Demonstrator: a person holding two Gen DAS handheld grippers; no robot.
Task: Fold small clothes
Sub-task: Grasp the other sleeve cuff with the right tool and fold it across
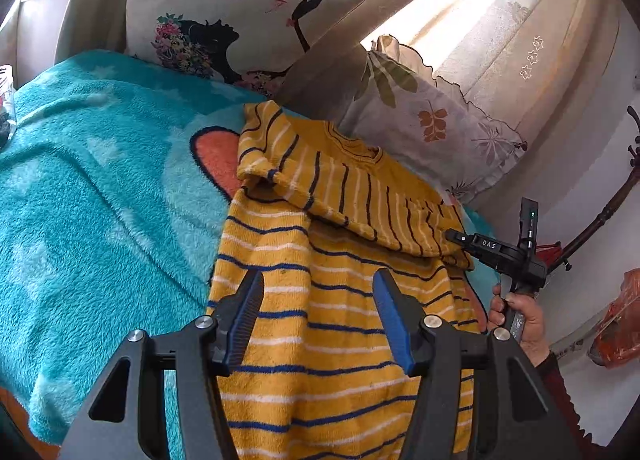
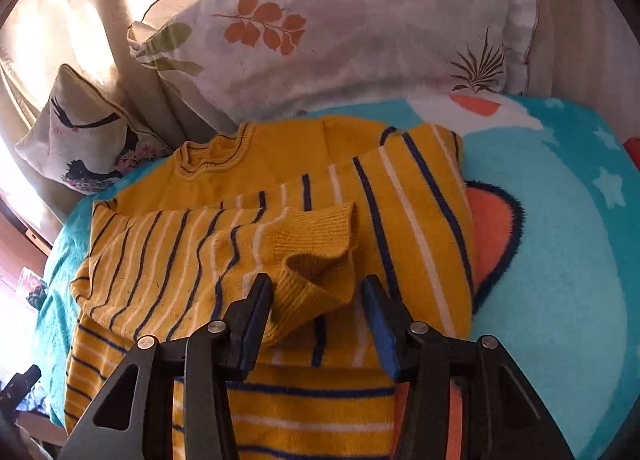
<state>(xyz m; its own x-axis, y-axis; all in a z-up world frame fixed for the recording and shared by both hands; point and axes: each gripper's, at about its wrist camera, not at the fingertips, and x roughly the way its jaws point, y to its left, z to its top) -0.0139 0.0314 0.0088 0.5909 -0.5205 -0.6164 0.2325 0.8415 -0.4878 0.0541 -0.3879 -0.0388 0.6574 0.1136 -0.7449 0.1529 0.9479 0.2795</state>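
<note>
A: Where's the garment?

B: Yellow striped sweater [image 1: 320,300] lies centre frame in the left wrist view, flat on the teal fleece blanket [image 1: 100,200]. Both sleeves are folded across the chest. Leaf-print pillow [image 2: 340,40] is at the top of the right wrist view, and the silhouette cushion [image 1: 224,20] is upper left in the left wrist view.

A: Grippers?

B: Left gripper [image 1: 318,320] has its jaws wide apart, holding nothing, above the sweater's lower body. Right gripper [image 2: 316,320] is also spread wide. The sleeve cuff [image 2: 316,260] sits between its fingers, but they aren't pinching it. In the left view its tip shows at right centre, beside the sweater's edge.

A: Step in hand?

B: Looks like sleeves are done and the bottom-to-top fold is next, judging from how it lies.

A: Tips?

B: Grab the hem at both corners, pinching through both layers. Lift evenly and carry toward the collar [image 2: 212,160], which sits upper left of centre. Keep low so the loose cuff doesn't flip out. Knit is thick, so it may spring back; press the crease after.
</note>
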